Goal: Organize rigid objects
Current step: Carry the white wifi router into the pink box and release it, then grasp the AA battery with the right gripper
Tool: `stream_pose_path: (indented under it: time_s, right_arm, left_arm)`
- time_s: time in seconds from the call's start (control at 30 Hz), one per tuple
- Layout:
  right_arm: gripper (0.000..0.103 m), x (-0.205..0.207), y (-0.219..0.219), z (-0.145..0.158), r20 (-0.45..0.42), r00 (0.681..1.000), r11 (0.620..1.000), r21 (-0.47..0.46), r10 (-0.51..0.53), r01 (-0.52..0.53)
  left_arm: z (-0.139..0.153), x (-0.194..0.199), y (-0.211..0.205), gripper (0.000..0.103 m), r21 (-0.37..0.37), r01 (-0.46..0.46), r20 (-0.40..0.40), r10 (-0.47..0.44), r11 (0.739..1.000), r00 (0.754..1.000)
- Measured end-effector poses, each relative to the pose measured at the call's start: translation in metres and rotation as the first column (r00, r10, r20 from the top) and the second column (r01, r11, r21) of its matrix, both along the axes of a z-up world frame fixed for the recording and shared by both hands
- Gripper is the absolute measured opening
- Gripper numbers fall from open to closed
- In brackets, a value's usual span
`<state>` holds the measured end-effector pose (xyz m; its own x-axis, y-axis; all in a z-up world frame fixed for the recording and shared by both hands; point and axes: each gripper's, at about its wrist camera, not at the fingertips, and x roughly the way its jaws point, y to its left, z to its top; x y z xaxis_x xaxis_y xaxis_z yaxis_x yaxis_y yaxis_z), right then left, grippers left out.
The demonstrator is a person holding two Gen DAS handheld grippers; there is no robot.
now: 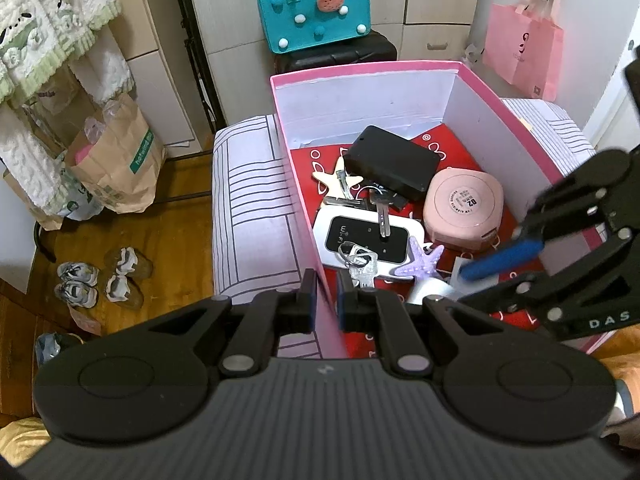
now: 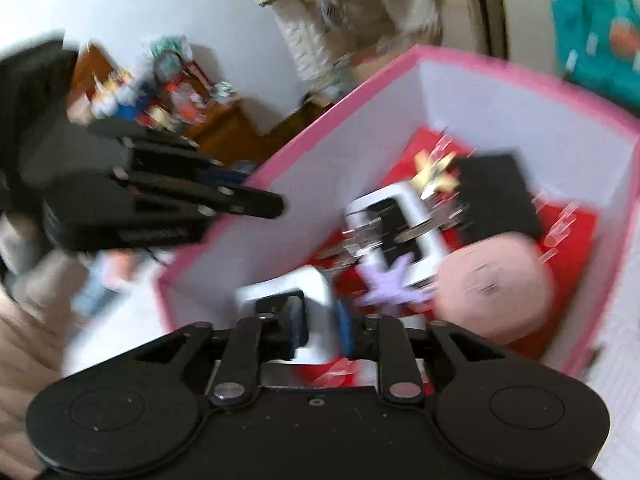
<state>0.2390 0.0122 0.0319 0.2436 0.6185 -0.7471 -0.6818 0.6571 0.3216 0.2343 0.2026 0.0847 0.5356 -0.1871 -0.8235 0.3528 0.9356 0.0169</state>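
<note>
A pink box (image 1: 472, 92) with white inner walls stands on a striped cushion. It holds a black case (image 1: 390, 162), a pink round case (image 1: 464, 208), a white wifi router (image 1: 366, 238), keys (image 1: 362, 262), a purple starfish (image 1: 420, 260) and a cream starfish (image 1: 336, 178). My left gripper (image 1: 325, 304) is shut on the box's left wall near its front corner. My right gripper (image 2: 320, 326) is shut on a white device (image 2: 296, 292) low inside the box; it shows in the left wrist view (image 1: 468, 280). The right wrist view is blurred.
The cushion (image 1: 252, 216) stands on a wooden floor (image 1: 176, 216). A teal bag (image 1: 316, 8) on a dark suitcase stands behind the box. A pink paper bag (image 1: 524, 48) hangs at the right. Paper bags (image 1: 116, 164) and shoes (image 1: 100, 280) lie at the left.
</note>
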Motion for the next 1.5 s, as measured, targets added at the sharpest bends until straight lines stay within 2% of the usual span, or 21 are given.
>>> stream_pose_path:
  time_s: [0.07,0.2,0.27,0.37,0.43,0.5,0.57,0.7,0.83,1.0,1.1,1.17,1.2,1.23,1.3,1.4,1.5]
  right_arm:
    - [0.037,-0.010,-0.008,0.008,0.072,0.997,1.000,-0.012,-0.019,0.019]
    - [0.037,-0.019,-0.040,0.033,0.142,0.986,0.995,0.060,-0.092,0.084]
    - [0.037,-0.023,-0.059,0.043,0.199,0.968,0.987,0.081,-0.153,0.139]
    - [0.038,-0.025,-0.093,0.051,0.271,0.924,0.962,0.125,-0.270,0.244]
    - [0.038,-0.022,-0.114,0.050,0.244,0.913,0.940,0.181,-0.328,0.290]
    - [0.038,-0.014,-0.135,0.039,0.145,0.916,0.916,0.215,-0.374,0.340]
    - [0.038,-0.008,-0.148,0.027,0.097,0.913,0.907,0.197,-0.397,0.373]
    - [0.038,0.001,-0.160,-0.006,0.070,0.899,0.897,0.135,-0.433,0.421]
    - [0.038,0.008,-0.156,-0.039,0.037,0.899,0.897,0.089,-0.437,0.433]
    - [0.039,0.013,-0.142,-0.064,0.178,0.878,0.889,-0.032,-0.445,0.457]
    - [0.037,0.014,-0.145,-0.070,0.168,0.881,0.894,0.002,-0.443,0.449]
    - [0.027,0.010,-0.142,-0.072,0.218,0.879,0.900,-0.006,-0.424,0.435]
    - [0.017,0.007,-0.140,-0.073,0.252,0.876,0.902,-0.028,-0.412,0.432]
    - [0.013,0.005,-0.139,-0.073,0.280,0.871,0.900,-0.044,-0.405,0.433]
    - [0.012,-0.002,-0.138,-0.073,0.316,0.866,0.904,-0.058,-0.387,0.425]
    - [0.012,-0.013,-0.139,-0.069,0.325,0.860,0.899,-0.060,-0.393,0.434]
    - [0.012,-0.030,-0.145,-0.056,0.322,0.852,0.899,-0.007,-0.413,0.439]
  left_arm:
    - [-0.001,0.001,0.000,0.009,0.004,0.001,-0.004,-0.001,1.000,1.000]
    - [-0.004,0.005,0.000,0.010,-0.002,-0.005,-0.019,0.005,1.000,1.000]
    - [-0.005,0.006,0.001,0.010,-0.009,-0.009,-0.022,0.009,1.000,1.000]
    - [-0.006,0.005,0.003,0.010,-0.021,-0.015,-0.020,0.015,1.000,1.000]
    - [-0.007,0.003,0.003,0.010,-0.026,-0.018,-0.011,0.018,0.999,1.000]
    - [-0.008,0.002,0.003,0.010,-0.027,-0.020,-0.001,0.020,0.999,1.000]
    - [-0.007,0.001,0.003,0.010,-0.027,-0.022,-0.001,0.022,0.999,1.000]
    - [-0.006,0.004,0.001,0.010,-0.020,-0.028,-0.016,0.027,0.999,1.000]
    - [-0.006,0.004,-0.001,0.010,-0.008,-0.031,-0.026,0.031,0.999,0.999]
    - [-0.005,0.003,-0.001,0.010,-0.009,-0.042,-0.038,0.042,0.999,0.998]
    - [-0.003,0.003,-0.001,0.010,-0.004,-0.041,-0.039,0.041,0.999,0.998]
    - [-0.002,0.003,-0.002,0.010,0.000,-0.039,-0.039,0.039,0.999,0.998]
    - [-0.002,0.002,-0.002,0.010,0.002,-0.039,-0.039,0.039,0.999,0.998]
    - [-0.002,0.002,-0.003,0.010,0.004,-0.040,-0.039,0.040,0.999,0.998]
    - [-0.003,0.001,-0.003,0.010,0.008,-0.039,-0.036,0.039,0.999,0.999]
    - [-0.003,0.001,-0.003,0.010,0.001,-0.044,-0.039,0.043,0.999,0.998]
    - [-0.001,0.002,-0.001,0.009,-0.020,-0.050,-0.041,0.049,0.999,0.998]
